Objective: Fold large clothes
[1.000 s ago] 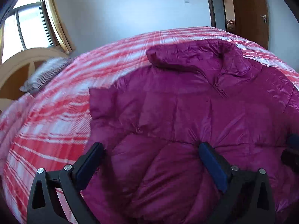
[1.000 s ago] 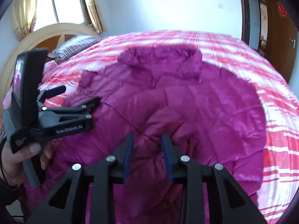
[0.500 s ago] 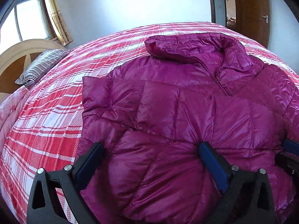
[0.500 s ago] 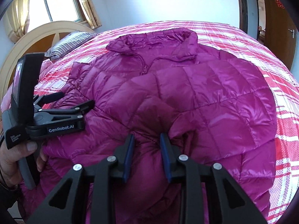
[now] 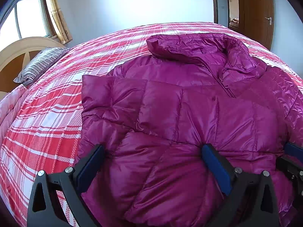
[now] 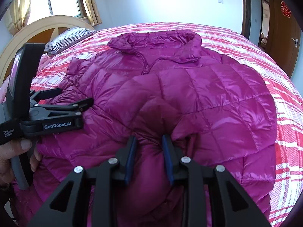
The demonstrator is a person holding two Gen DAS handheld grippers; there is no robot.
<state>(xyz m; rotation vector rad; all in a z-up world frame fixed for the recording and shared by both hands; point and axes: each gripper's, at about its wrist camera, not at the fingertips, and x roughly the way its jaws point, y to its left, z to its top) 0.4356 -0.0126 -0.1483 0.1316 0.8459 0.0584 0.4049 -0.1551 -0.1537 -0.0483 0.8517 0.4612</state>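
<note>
A shiny magenta puffer jacket (image 5: 189,113) lies front up on the bed, collar at the far end and zip partly open. My left gripper (image 5: 153,160) stands wide open over the near hem, where the padded cloth bulges up between its fingers. In the right wrist view the jacket (image 6: 208,94) fills the middle, and my right gripper (image 6: 149,140) is shut on a raised fold of its near edge. The left gripper (image 6: 73,95) shows there at the left, open, held by a person's hand (image 6: 11,151). One of the right gripper's blue pads (image 5: 292,148) peeks in at the left wrist view's right edge.
The bed has a red and white plaid cover (image 5: 47,123). A striped pillow (image 5: 41,64) leans by the curved wooden headboard (image 5: 19,53) at the far left, under a window. A brown door (image 5: 253,15) stands open at the far right.
The jacket has settled flatter on the bed and the picture has become sharp and bright. Both grippers keep their places and their openings.
</note>
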